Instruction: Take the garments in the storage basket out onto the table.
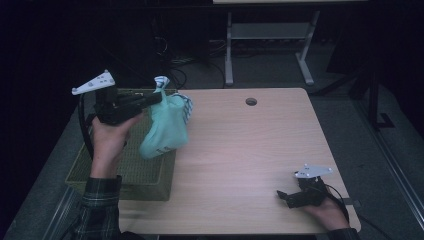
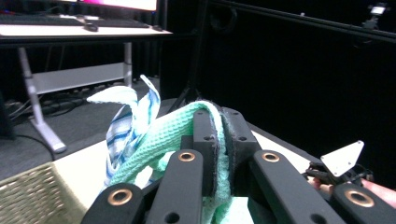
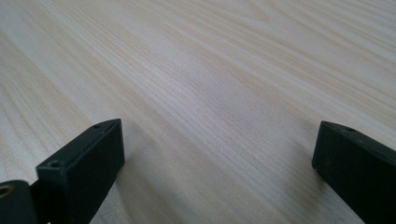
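Left tool (image 1: 150, 100) is up in the air over the tabletop's (image 1: 250, 150) far left corner, jaws clamped tight on a mint-green cloth (image 1: 165, 130). That cloth hangs down in a bunch from the jaws, its lower end dangling above the right rim of the woven basket (image 1: 145, 177), which sits at the tabletop's left edge. Tangled in with it near the top is a blue-and-white striped cloth (image 1: 187, 104), one end poking upward past the jaws. From the left gripper view you can see the mint-green cloth (image 2: 168, 135) folded right over the closed jaws, the striped cloth (image 2: 130, 123) fanning out just beside it, and a corner of the basket (image 2: 28, 196) below. Over at the near right corner, the right tool (image 1: 284, 196) rests low on the tabletop, held in the person's hand (image 1: 330, 212), jaws spread wide apart with bare wood (image 3: 210, 93) between them.
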`<state>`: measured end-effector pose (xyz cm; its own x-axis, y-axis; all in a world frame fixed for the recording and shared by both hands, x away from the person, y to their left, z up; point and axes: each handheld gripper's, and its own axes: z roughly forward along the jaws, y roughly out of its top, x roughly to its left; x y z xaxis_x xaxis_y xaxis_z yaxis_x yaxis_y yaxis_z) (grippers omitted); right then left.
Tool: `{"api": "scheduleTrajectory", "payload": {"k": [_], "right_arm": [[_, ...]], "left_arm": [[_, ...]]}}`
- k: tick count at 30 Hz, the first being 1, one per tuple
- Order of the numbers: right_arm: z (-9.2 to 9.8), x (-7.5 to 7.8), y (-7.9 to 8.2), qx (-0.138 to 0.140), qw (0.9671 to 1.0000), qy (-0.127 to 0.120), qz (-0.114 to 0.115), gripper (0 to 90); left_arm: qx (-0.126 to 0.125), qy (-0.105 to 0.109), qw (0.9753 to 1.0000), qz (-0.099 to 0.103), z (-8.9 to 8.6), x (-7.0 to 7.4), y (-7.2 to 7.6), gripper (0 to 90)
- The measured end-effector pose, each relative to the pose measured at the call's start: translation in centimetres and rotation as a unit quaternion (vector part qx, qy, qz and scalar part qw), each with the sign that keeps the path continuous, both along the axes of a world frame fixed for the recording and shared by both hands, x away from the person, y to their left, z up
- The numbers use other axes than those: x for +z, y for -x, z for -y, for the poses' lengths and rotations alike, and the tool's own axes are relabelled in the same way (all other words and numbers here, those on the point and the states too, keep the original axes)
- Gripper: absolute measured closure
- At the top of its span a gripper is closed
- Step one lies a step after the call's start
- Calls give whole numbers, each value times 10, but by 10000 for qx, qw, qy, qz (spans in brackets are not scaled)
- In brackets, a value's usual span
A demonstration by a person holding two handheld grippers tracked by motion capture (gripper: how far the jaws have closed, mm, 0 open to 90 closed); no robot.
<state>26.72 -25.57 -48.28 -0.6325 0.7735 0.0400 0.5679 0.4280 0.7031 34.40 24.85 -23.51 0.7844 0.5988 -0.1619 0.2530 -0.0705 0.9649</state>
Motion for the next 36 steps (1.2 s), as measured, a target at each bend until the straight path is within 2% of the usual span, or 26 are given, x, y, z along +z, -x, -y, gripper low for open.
{"api": "scheduleTrajectory", "payload": {"k": [8,17,27,36], "right_arm": [[0,0,0,-1,10000,-1,-2,20],[0,0,0,-4,10000,-6,-3,20],[0,0,0,-5,10000,-8,-3,21],[0,0,0,-10,10000,-11,-9,21]], "left_arm": [[-268,-17,9996,-20,25,-2,-4,847],[-532,-127,9984,-142,58,-13,-11,847],[-620,-280,9974,-222,90,-27,-15,847],[-553,-535,9966,-299,117,-44,-17,847]]}}
